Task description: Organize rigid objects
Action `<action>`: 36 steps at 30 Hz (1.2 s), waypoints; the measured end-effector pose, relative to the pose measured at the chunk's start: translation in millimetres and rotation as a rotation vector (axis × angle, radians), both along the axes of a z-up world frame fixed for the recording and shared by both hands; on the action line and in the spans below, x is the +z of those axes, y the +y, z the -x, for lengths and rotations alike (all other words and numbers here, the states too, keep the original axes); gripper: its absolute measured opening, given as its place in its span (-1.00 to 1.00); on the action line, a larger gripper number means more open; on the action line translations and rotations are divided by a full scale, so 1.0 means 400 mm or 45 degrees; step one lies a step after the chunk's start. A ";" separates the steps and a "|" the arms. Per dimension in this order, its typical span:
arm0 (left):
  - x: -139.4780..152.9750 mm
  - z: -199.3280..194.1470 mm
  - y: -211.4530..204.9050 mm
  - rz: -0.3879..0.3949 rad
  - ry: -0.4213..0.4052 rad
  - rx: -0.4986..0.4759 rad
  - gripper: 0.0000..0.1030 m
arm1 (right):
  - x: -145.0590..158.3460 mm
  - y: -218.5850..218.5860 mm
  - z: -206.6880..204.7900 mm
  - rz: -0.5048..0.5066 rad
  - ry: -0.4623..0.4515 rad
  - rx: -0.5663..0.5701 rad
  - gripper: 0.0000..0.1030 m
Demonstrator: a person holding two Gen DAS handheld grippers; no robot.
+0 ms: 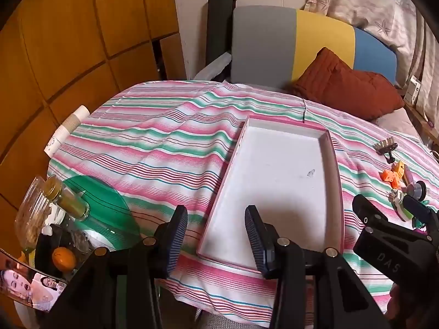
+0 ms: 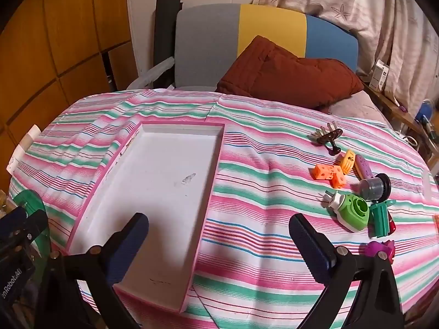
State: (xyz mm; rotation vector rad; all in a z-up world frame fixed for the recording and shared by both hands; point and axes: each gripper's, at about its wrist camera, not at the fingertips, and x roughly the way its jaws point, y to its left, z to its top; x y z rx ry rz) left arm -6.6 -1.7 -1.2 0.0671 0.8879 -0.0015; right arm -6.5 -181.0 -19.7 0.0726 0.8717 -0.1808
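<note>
A shallow white tray with a pink rim (image 1: 323, 134) (image 2: 219, 148) lies empty on the striped cloth. To its right lies a cluster of small rigid items: orange blocks (image 2: 329, 174) (image 1: 389, 176), a yellow piece (image 2: 348, 160), a purple piece (image 2: 363, 167), a grey cap (image 2: 374, 186), a green-and-white round piece (image 2: 352, 209), a green clip (image 2: 380, 219), a magenta piece (image 2: 380, 248) and a dark metal piece (image 2: 330, 135). My left gripper (image 1: 216, 233) is open and empty over the tray's near left corner. My right gripper (image 2: 219, 246) is open and empty over the tray's near right edge.
At the table's left edge in the left wrist view stand jars (image 1: 65, 197), a green plate (image 1: 104, 211), an orange (image 1: 63, 259) and stacked paper cups (image 1: 67, 130). A chair with a rust cushion (image 2: 288, 76) stands behind the table.
</note>
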 end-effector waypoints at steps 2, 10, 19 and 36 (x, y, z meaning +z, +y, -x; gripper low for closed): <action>0.001 -0.002 -0.001 0.000 0.004 0.002 -0.15 | 0.002 -0.002 0.001 0.000 -0.002 -0.003 1.00; 0.000 0.000 -0.001 0.007 0.006 -0.009 -0.15 | 0.004 -0.006 0.001 0.002 0.000 -0.004 1.00; -0.002 0.003 -0.008 0.006 0.005 -0.019 -0.15 | -0.004 -0.004 -0.001 0.017 0.014 -0.005 1.00; -0.012 0.007 -0.017 -0.010 0.020 -0.025 -0.15 | -0.007 -0.014 0.004 0.004 0.008 0.010 1.00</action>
